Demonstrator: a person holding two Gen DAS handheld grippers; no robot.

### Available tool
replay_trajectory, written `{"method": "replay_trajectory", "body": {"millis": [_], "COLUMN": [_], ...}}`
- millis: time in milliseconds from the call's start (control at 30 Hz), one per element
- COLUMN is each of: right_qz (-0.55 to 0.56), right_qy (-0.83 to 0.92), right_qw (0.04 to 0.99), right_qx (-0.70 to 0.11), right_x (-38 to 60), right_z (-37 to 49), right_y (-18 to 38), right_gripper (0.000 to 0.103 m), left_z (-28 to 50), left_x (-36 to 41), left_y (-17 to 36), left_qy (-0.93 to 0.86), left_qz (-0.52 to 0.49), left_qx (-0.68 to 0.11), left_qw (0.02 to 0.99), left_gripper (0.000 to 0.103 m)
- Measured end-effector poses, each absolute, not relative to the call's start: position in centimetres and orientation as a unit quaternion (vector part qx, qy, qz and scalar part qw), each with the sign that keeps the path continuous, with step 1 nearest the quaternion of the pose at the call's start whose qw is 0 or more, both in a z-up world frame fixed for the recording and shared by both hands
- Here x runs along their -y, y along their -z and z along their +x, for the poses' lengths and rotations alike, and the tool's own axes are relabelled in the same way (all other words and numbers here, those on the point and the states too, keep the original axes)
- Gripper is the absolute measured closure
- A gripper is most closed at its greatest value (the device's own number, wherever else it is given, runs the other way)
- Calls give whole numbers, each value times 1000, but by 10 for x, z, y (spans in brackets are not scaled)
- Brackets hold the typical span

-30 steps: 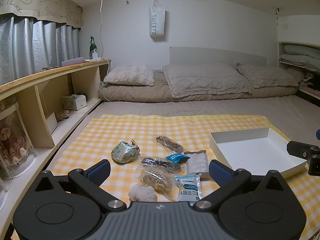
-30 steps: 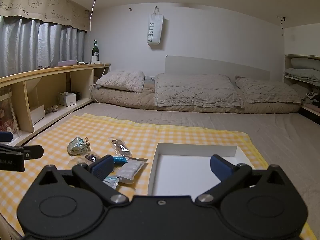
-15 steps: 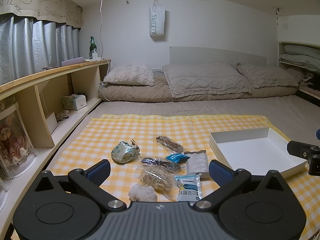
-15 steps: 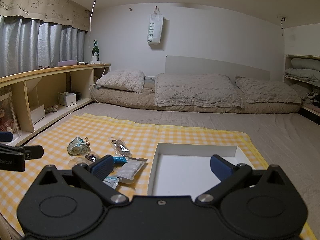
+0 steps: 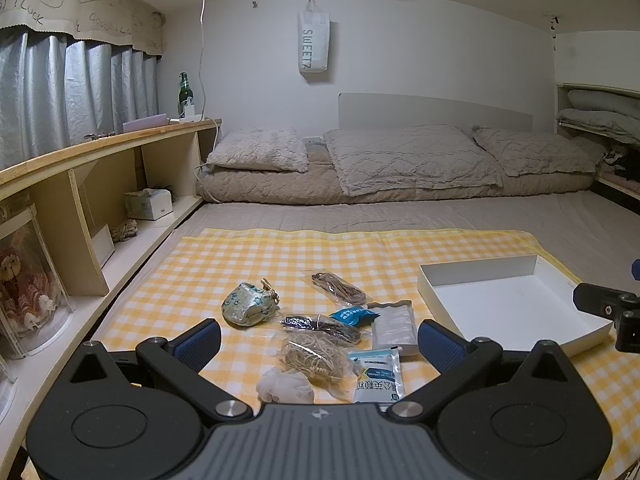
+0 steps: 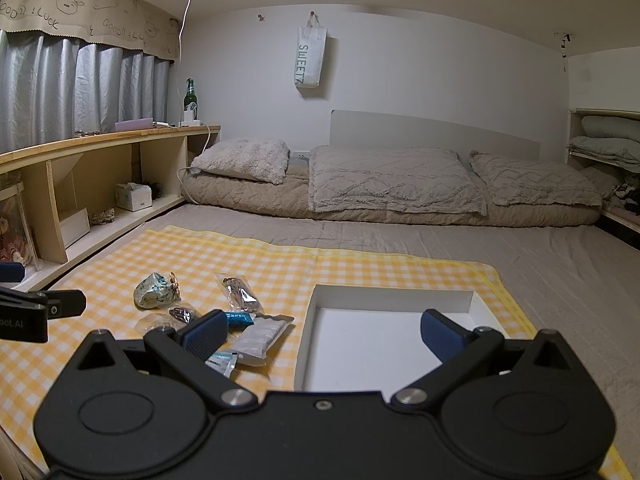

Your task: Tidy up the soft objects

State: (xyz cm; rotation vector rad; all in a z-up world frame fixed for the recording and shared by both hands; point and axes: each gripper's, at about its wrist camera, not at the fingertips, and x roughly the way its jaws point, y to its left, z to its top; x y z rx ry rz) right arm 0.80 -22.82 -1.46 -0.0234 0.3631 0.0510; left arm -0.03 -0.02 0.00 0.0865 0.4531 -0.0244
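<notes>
Several soft items lie on a yellow checked cloth [image 5: 248,256]: a floral pouch [image 5: 249,309], a bag of brown cords [image 5: 339,289], a dark packet [image 5: 320,326], a blue sachet [image 5: 352,315], a grey pack [image 5: 392,330], a bag of pale string [image 5: 314,356], a white crumpled piece [image 5: 285,385] and a white-blue sachet [image 5: 379,376]. An empty white tray [image 5: 480,276] sits to their right. My left gripper [image 5: 318,344] hangs open just before the pile. My right gripper [image 6: 322,332] is open over the white tray [image 6: 392,298], beside the floral pouch [image 6: 154,290] and the grey pack [image 6: 260,334].
A wooden shelf unit [image 5: 92,184] with a tissue box [image 5: 148,204] runs along the left. Pillows and a folded quilt [image 5: 408,160] lie at the back of the mattress. Bare grey mattress [image 6: 560,272] stretches right of the cloth.
</notes>
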Motion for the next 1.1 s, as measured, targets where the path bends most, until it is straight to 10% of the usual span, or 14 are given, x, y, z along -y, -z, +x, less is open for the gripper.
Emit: {"method": "replay_trajectory", "body": {"millis": [1100], "right_qz": [-12], "right_qy": [-26], "right_qw": [983], "right_qx": [-182], "right_x": [230], "right_z": [9], "right_y": [11], "right_gripper": [0], "left_z": [0], "left_x": [0], "left_y": [0], "left_qy": [11], "left_qz": [43], "left_qx": [-225], "left_qw": [973], "left_gripper": [0]}}
